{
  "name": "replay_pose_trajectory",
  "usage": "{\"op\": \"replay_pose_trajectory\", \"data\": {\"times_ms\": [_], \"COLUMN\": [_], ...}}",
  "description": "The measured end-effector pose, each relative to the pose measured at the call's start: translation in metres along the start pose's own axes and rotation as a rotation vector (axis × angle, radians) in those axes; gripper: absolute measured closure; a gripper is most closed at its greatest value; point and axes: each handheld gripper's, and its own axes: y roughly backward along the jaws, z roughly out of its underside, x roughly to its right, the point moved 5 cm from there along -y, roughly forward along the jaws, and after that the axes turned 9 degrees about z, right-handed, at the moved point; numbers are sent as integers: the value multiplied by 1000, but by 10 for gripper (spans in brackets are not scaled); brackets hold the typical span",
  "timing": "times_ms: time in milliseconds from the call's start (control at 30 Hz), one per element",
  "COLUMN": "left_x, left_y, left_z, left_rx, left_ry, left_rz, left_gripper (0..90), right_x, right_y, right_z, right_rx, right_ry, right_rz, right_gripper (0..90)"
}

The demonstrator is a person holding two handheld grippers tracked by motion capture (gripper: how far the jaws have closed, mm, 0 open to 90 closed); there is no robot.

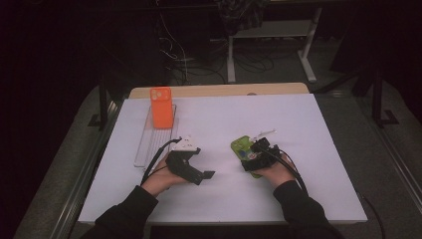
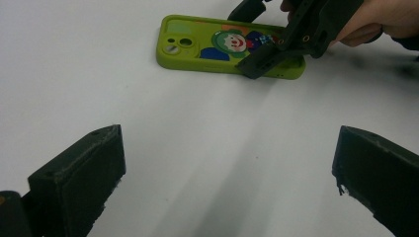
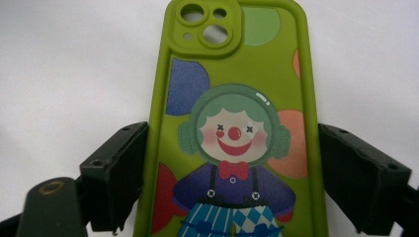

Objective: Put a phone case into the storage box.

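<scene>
A green phone case (image 3: 232,59) printed with a clown lies flat on the white table, camera holes pointing away from the person. My right gripper (image 3: 232,133) straddles its lower half, with one black jaw against each long side. In the high view the green phone case (image 1: 240,145) lies right of centre under the right gripper (image 1: 254,154). The left gripper (image 1: 201,162) rests on the table to its left, pointing at it. In the left gripper view the left gripper (image 2: 230,148) stands wide open over bare table, and the green phone case (image 2: 197,44) lies farther off.
An orange phone case (image 1: 160,107) stands upright at the far end of a clear ridged tray (image 1: 152,142) on the left. A small white object (image 1: 263,133) lies just beyond the green case. The white sheet (image 1: 318,164) ends near the person's sleeves.
</scene>
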Motion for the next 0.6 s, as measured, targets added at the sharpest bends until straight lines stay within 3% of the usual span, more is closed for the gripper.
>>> {"op": "replay_pose_trajectory", "data": {"times_ms": [100,600], "left_x": [1,-2], "left_y": [-1,-1], "left_z": [-1,-35], "left_rx": [2,-7], "left_ry": [5,-84], "left_rz": [0,24], "left_gripper": [0,0], "right_x": [1,32], "right_y": [1,29], "right_z": [0,-17], "right_rx": [-5,19], "right_ry": [2,170], "right_rz": [-13,-136], "right_gripper": [151,151]}}
